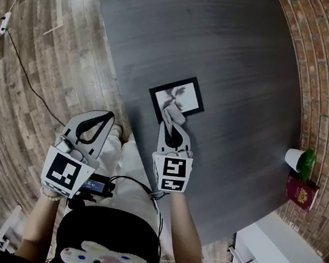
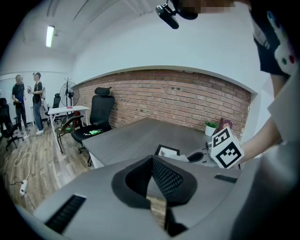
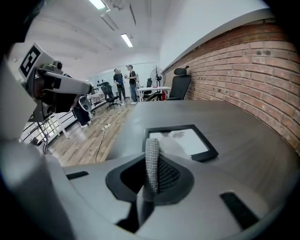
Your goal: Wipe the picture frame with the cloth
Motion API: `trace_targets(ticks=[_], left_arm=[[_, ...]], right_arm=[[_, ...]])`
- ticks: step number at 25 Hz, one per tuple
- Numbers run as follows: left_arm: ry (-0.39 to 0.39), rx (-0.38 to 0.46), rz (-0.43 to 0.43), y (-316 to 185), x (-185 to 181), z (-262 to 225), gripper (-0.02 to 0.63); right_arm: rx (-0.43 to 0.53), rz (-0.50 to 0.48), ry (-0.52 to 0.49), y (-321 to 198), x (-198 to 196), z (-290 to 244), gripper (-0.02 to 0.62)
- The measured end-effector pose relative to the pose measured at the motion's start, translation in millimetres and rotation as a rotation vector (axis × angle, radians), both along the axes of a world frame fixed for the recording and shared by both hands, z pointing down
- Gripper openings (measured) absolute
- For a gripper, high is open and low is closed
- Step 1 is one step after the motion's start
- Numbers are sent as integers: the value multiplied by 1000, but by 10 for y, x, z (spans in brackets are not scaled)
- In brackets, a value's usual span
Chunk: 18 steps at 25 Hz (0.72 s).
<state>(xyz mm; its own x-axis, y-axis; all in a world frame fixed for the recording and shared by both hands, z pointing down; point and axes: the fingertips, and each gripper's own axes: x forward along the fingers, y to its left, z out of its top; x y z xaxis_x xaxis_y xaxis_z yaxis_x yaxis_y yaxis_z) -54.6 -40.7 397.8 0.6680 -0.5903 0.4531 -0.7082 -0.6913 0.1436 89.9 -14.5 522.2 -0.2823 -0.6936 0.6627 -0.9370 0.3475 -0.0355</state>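
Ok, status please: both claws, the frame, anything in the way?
Left claw shut, empty, off the table edge. Right claw shut on the cloth, cloth over the near part of the picture frame. Nothing blocking the frame.

Left gripper (image 1: 109,115) held back, fingers together; right gripper (image 1: 167,122) extended forward, clamped.

The grey table (image 1: 239,59) bears a picture frame (image 1: 177,99), a potted plant (image 1: 297,160) and a red booklet (image 1: 302,193).
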Motion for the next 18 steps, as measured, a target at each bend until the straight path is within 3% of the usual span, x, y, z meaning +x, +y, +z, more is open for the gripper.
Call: trace_targets(ticks=[18], left_arm=[[1,4,-15,0,-88,12,11]], right_arm=[[29,-100,-32,-171,-393,-123,25]])
